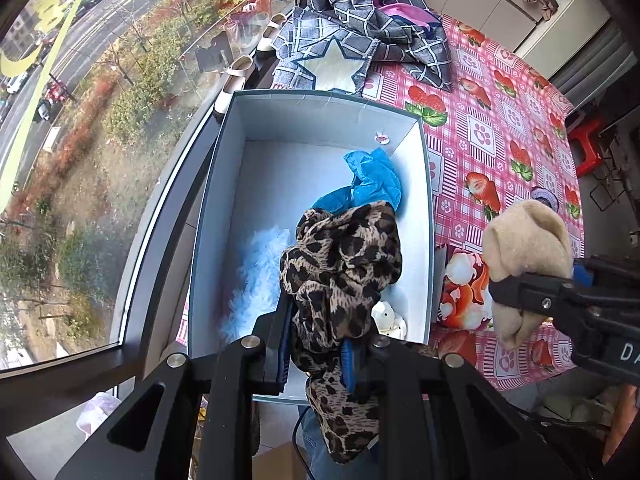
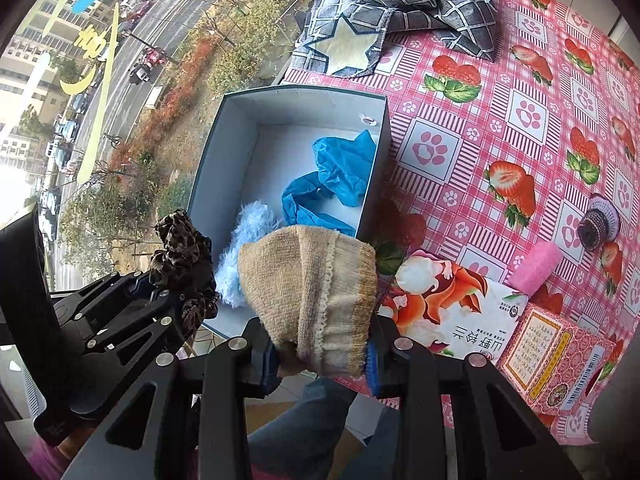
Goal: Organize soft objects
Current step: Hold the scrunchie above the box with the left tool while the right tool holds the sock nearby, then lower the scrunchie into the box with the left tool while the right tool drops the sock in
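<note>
Left gripper (image 1: 320,344) clamped on leopard-print cloth (image 1: 340,272), held over near end of grey box (image 1: 424,184); cloth bunched above fingers, tail hanging below them. Same cloth (image 2: 180,256) in right wrist view, at box's near left corner, pinched in left gripper (image 2: 160,292).

Right gripper (image 2: 320,364) closed on beige knit glove (image 2: 308,292), cuff with yellow trim toward right finger, glove bulging up in front of box's near edge. In left wrist view, glove (image 1: 528,260) held to right of box, above tablecloth, right gripper (image 1: 516,292) clamped across its middle.

Inside box: blue crumpled cloth (image 1: 372,180) against right wall, pale blue fluffy item (image 1: 256,276) near left, small white plush (image 1: 390,318) at near right corner, partly hidden by leopard cloth. Small round tag (image 1: 382,137) on far right inner wall.

On strawberry tablecloth (image 2: 520,120): grey checked garment with star patch (image 2: 400,12) beyond box, tissue pack (image 2: 452,312) just right of box, pink patterned carton (image 2: 556,356) touching it, pink sponge (image 2: 536,266) and crocheted round piece (image 2: 598,222) further right. Pair of cream shoes (image 1: 240,76) on window sill left of garment.
</note>
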The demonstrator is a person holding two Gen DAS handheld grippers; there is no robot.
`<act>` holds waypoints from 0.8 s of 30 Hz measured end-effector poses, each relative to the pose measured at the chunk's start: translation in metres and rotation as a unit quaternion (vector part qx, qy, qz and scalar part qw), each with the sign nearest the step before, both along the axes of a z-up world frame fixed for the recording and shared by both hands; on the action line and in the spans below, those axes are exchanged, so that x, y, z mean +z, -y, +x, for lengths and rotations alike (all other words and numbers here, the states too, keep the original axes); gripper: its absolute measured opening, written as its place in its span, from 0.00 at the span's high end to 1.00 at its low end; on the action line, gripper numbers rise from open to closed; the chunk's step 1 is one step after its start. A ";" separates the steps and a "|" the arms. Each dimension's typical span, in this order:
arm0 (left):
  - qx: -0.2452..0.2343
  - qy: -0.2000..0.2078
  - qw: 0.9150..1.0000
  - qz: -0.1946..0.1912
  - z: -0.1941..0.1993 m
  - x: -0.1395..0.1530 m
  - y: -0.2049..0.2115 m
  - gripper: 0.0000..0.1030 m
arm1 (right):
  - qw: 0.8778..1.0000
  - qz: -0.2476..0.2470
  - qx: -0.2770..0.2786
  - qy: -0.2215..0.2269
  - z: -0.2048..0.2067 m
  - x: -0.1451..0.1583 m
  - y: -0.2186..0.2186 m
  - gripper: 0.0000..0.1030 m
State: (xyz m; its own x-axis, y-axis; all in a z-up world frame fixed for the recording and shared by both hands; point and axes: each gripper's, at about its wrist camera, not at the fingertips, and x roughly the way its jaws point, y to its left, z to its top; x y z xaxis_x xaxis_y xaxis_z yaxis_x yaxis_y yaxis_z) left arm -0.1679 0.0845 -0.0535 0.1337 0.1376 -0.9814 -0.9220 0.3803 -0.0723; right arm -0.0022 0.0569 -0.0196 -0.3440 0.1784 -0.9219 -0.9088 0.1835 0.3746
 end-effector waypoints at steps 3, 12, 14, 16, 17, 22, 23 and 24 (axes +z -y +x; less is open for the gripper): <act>-0.001 -0.003 1.000 -0.004 0.002 -0.003 -0.003 0.79 | 1.000 -0.002 0.004 0.000 -0.004 -0.002 -0.006 0.67; 0.000 -0.009 1.000 -0.018 0.004 -0.014 -0.013 0.79 | 1.000 -0.011 0.009 -0.002 -0.010 -0.008 -0.019 0.67; 0.002 -0.010 1.000 -0.020 0.004 -0.016 -0.014 0.79 | 1.000 -0.011 0.011 -0.003 -0.011 -0.009 -0.022 0.67; 0.004 -0.011 1.000 -0.023 0.005 -0.019 -0.017 0.79 | 1.000 -0.012 0.011 -0.006 -0.011 -0.010 -0.025 0.67; 0.006 -0.010 1.000 -0.024 0.004 -0.020 -0.017 0.79 | 1.000 -0.013 0.011 -0.007 -0.012 -0.011 -0.027 0.67; 0.012 -0.013 0.999 -0.029 0.003 -0.025 -0.019 0.79 | 1.000 -0.012 0.018 0.001 -0.017 -0.013 -0.039 0.67; 0.013 -0.013 0.999 -0.030 0.002 -0.026 -0.019 0.79 | 1.000 -0.012 0.020 0.002 -0.018 -0.014 -0.041 0.67; 0.014 -0.013 0.999 -0.031 0.001 -0.027 -0.020 0.79 | 1.000 -0.013 0.022 0.004 -0.019 -0.015 -0.043 0.67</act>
State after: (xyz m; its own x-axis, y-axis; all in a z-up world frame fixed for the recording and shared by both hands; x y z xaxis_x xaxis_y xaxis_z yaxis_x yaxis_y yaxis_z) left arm -0.1667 0.1042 -0.0807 0.1043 0.0789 -0.9914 -0.9344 0.3493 -0.0705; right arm -0.0217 0.1001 -0.0342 -0.3437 0.1392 -0.9287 -0.9192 0.1526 0.3631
